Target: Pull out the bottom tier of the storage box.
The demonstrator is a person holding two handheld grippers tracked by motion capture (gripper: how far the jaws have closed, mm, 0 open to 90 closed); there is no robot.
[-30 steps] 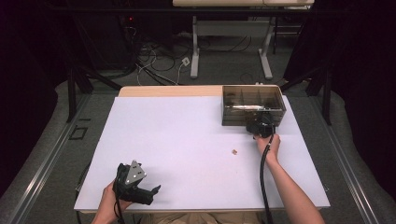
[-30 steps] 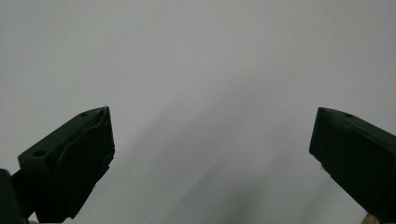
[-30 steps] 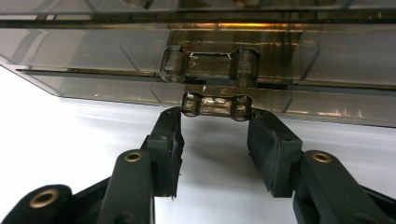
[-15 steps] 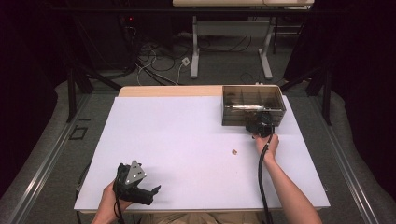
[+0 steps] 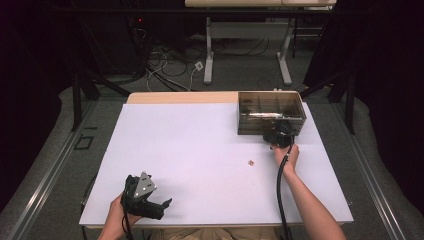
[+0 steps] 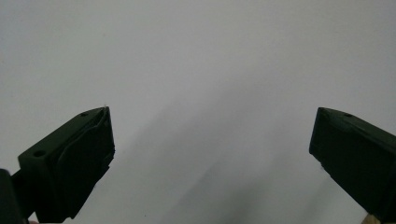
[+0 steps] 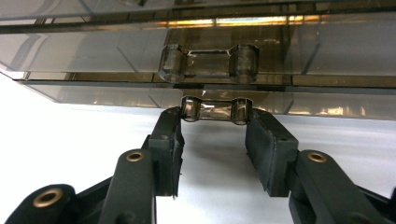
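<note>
Right gripper (image 7: pixel 214 151) clamped on lower latch tab (image 7: pixel 215 110) at front wall of smoky compartment box (image 5: pixel 270 113). Small brown bit (image 5: pixel 251 162) near box, on white table (image 5: pixel 200 150). Left gripper (image 6: pixel 212 140) well apart from box, jaws wide, nothing between.

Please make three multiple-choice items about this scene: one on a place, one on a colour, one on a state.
1. Where does the compartment box stand on the table?
A. far right corner
B. near left corner
C. centre

2. What colour is the box?
A. opaque red
B. smoky clear brown
C. white

3. How stand the left gripper's jaws?
A. shut on a screw
B. shut and empty
C. wide apart, empty

Answers: 1 A, the high view shows it far from the person, at the right. 2 B, its dividers show through the walls. 3 C, only bare table lies between the jaws.
</note>
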